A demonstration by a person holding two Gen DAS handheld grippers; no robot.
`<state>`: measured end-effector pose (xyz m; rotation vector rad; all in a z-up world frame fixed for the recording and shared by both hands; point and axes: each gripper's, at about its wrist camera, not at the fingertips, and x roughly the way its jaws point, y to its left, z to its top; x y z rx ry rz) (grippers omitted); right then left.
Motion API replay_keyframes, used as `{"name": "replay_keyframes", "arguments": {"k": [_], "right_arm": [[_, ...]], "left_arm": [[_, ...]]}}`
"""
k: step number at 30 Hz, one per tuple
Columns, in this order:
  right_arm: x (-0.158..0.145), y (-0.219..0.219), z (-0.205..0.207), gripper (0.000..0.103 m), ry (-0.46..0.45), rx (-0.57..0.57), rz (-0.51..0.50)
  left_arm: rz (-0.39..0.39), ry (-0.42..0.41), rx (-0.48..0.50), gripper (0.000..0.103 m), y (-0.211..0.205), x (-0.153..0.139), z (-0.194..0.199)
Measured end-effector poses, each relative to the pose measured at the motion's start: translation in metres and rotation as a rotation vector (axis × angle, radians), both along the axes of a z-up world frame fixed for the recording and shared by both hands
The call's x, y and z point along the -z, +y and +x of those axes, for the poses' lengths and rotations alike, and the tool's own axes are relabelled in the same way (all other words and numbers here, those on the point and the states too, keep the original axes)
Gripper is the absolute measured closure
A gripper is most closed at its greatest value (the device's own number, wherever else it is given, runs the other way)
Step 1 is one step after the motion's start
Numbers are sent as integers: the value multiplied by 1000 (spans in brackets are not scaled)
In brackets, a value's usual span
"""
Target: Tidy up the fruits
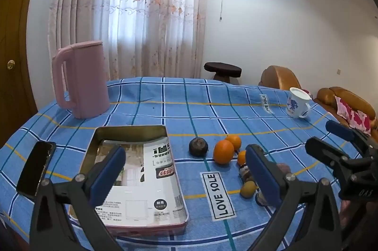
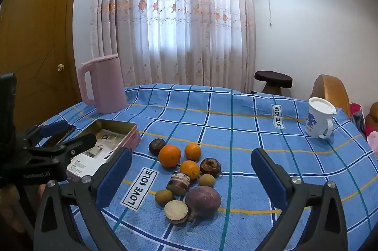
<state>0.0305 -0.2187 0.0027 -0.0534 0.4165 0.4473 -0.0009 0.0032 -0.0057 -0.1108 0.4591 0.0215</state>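
Left jaws: the left gripper [image 1: 186,176] stands spread wide and empty, hovering over the near end of the rectangular metal tin with a pink outer wall [image 1: 132,131].
Right jaws: the right gripper [image 2: 191,177] is likewise released, gripping nothing; the fruit pile lies on the blue checked tablecloth [image 2: 236,128] just ahead of and between its two blue pads.
Fruit: three round oranges [image 2: 169,155], a large dull-purple fruit [image 2: 204,201], two small olive-green fruits [image 2: 164,197], dark brown round ones [image 2: 156,146] and cut, pale-faced pieces [image 2: 176,211], all touching or nearly so.
Tin: left of the right jaws, beside the pile, with printed white paper packets [image 1: 151,180] lying inside.
Risk, crowding: I judge that closing on one fruit may nudge its neighbours, since they sit packed together.
Risk, rolling: round oranges could roll across the cloth if bumped.
Risk, collision: both grippers are close together; reaching for the same spot could make them knock.
Risk, phone: a black phone [image 1: 35,168] lies just outside the left jaws, beside the tin, open to a stray bump.
Hidden: in the left view, the right-hand pad covers much of the pile.
Unclear: the kinds of the dark and cut fruits; how much free room the tin has.
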Motion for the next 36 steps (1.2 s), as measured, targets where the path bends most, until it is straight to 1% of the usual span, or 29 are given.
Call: {"name": "replay_keyframes", "arguments": {"k": [2,6,25,36], "right_arm": [[-1,1,-2,1,-3,1,-2],[-1,-1,-3,1,-5,1,2],[-2,0,-3,1,2,-1,1],[4,3,-3,1,10,-6,2]], "left_arm": [[11,-1,-1,0,-8,-3,-2],[15,-5,-3,0,-9,-5,-2],[11,-8,-5,0,-6,-7,-2],[13,-8,-5,0,-7,-6,-2]]}}
